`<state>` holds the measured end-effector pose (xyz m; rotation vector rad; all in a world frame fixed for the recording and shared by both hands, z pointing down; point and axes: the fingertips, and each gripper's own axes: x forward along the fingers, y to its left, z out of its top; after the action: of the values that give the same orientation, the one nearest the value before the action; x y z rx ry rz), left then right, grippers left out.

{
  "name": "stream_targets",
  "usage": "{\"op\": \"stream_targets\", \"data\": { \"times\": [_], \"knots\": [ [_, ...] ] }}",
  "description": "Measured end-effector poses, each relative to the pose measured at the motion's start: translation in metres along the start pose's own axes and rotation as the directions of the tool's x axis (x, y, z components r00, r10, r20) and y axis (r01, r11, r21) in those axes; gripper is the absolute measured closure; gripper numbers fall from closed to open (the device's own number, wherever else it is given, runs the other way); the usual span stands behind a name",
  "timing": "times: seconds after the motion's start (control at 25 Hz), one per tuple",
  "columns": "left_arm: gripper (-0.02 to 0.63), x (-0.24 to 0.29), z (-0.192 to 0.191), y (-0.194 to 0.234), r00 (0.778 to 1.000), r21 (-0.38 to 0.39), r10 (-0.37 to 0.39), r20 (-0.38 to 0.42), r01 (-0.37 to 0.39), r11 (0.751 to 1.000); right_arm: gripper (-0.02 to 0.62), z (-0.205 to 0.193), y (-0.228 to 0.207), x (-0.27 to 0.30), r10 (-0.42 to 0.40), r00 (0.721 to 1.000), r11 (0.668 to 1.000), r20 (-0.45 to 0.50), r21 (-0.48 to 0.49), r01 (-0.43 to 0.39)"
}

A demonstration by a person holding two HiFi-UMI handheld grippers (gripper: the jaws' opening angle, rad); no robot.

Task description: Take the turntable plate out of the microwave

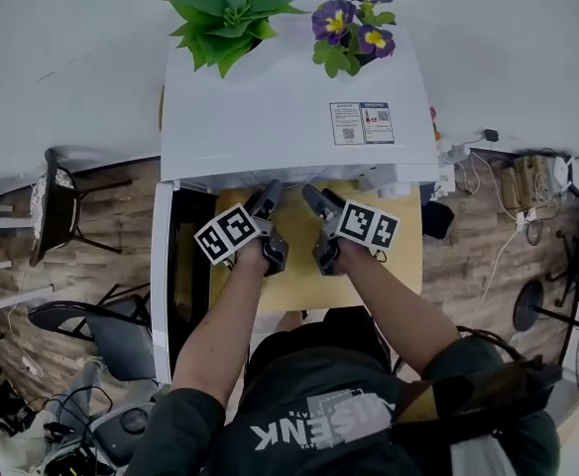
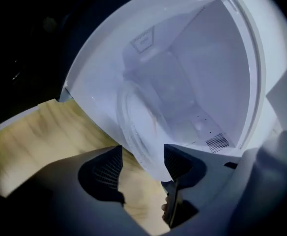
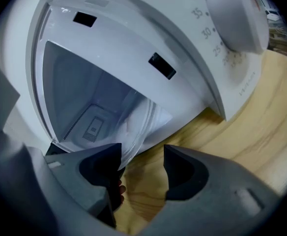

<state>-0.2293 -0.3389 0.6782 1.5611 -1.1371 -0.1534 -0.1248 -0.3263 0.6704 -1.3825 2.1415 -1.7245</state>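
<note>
The white microwave [image 1: 289, 117] stands on a wooden table [image 1: 299, 286] with its door [image 1: 161, 266] swung open to the left. Inside the cavity the clear glass turntable plate [image 2: 136, 124] lies tilted, its near rim reaching the front sill. My left gripper [image 2: 142, 161] is open at the cavity mouth, and the plate's rim lies between its jaws without the pads pressing on it. My right gripper [image 3: 142, 163] is open too, beside the plate [image 3: 141, 124], whose edge is close to the left jaw. In the head view both grippers [image 1: 267, 198] [image 1: 314, 198] point side by side into the opening.
Two potted plants [image 1: 232, 13] [image 1: 354, 28] stand on the microwave's top. Its timer knob [image 3: 237, 16] is at the right of the opening. A stool [image 1: 57, 206] stands on the floor at the left, cables and plugs [image 1: 527, 181] at the right.
</note>
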Motion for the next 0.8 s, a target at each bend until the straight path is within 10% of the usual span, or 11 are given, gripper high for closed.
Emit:
{"op": "stream_targets", "data": {
  "times": [0.8],
  "knots": [
    [0.52,-0.027,-0.028,0.0,0.997,-0.17,-0.072,0.001,0.071,0.983,0.344,-0.007,0.011,0.011,0.09,0.996,0.993,-0.011,0.077,-0.089]
  ]
}}
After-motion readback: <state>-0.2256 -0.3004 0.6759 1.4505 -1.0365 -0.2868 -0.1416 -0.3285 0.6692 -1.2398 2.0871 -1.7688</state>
